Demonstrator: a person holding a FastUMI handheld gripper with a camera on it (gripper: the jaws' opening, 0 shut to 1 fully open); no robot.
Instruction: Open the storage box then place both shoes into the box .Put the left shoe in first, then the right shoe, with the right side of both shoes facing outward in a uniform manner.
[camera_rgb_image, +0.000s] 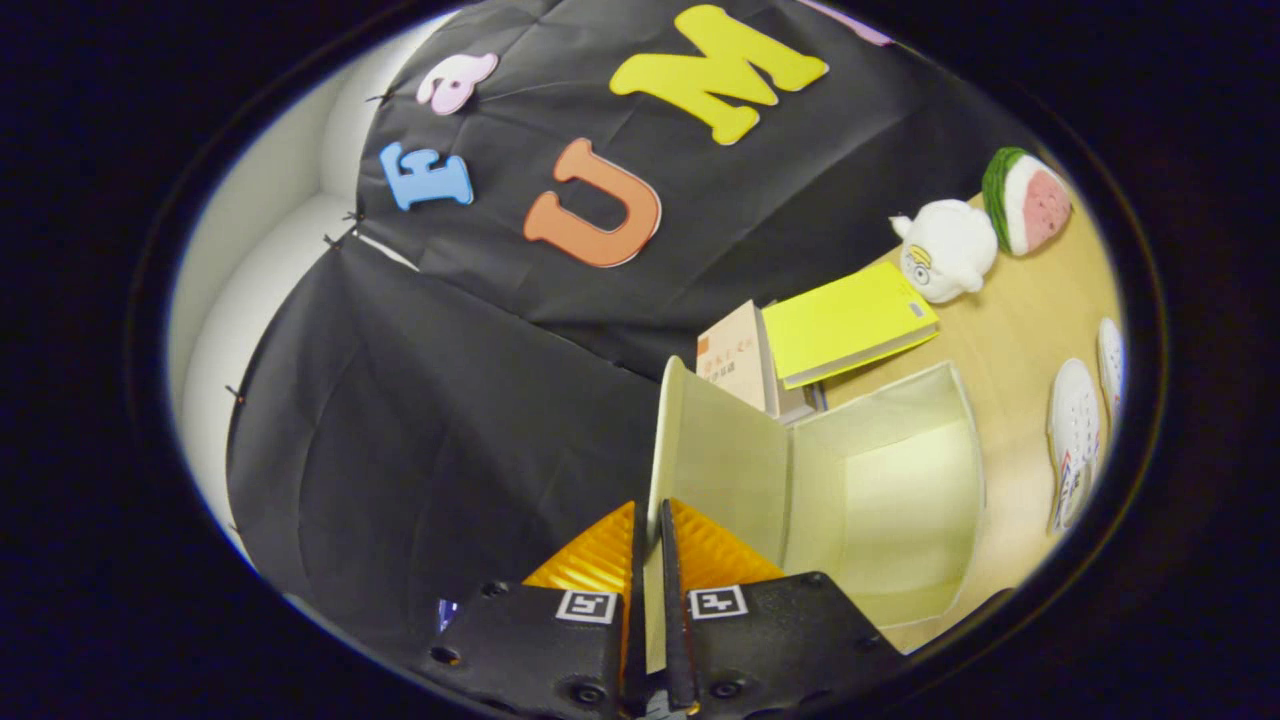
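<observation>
The gripper (648, 560) is clamped on the edge of the storage box lid (715, 460), holding it upright so the box (890, 500) stands open. The white shoes (1075, 440) wait on the table (1010, 330) just beside the box.

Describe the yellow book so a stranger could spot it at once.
Start at the open storage box, whose lid the closed jaws pinch. Just beyond it, books lie against the black cloth wall. The yellow book lies on top, bright and plain, beside a white plush toy.
</observation>
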